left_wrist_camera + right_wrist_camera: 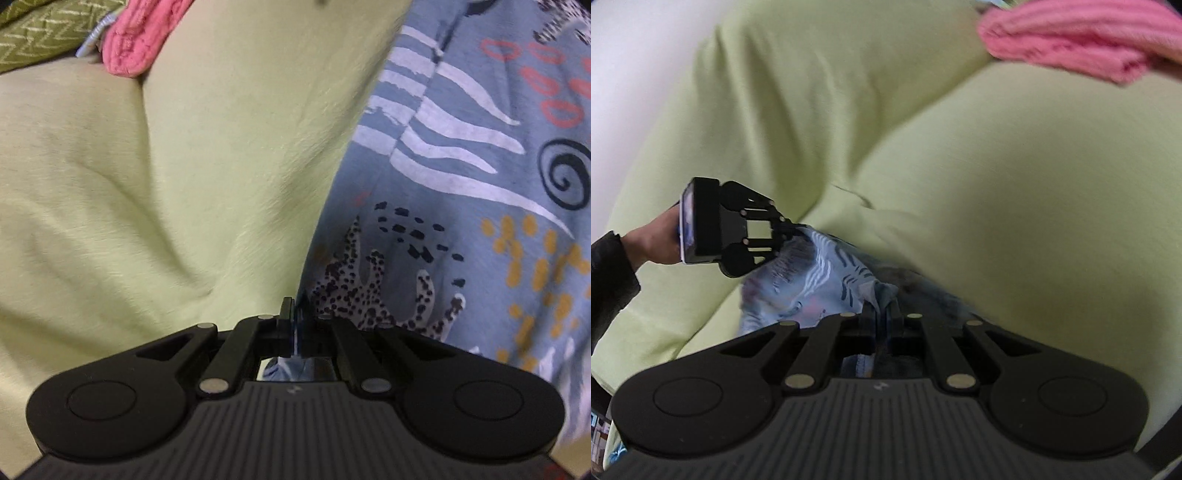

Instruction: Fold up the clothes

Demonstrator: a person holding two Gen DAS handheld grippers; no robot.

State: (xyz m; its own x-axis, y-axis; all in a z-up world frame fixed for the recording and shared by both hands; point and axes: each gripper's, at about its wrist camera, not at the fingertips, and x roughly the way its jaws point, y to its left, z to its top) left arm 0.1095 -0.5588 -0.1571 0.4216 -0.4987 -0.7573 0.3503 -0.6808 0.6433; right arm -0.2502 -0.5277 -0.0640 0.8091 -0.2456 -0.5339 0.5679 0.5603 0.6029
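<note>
A blue patterned garment [461, 206] with white stripes, spirals and dots hangs to the right in the left wrist view. My left gripper [294, 306] is shut on its edge. In the right wrist view the same garment [812, 280] stretches between both grippers above a light green sheet [997, 184]. My right gripper [882, 314] is shut on another part of its edge. The left gripper [792, 230] shows at the left of that view, held by a hand [655, 240], shut on the cloth.
A pink folded cloth [136, 37] lies on the light green sheet [147, 184] at the top; it also shows in the right wrist view [1089, 40]. An olive zigzag fabric [40, 33] lies at the top left.
</note>
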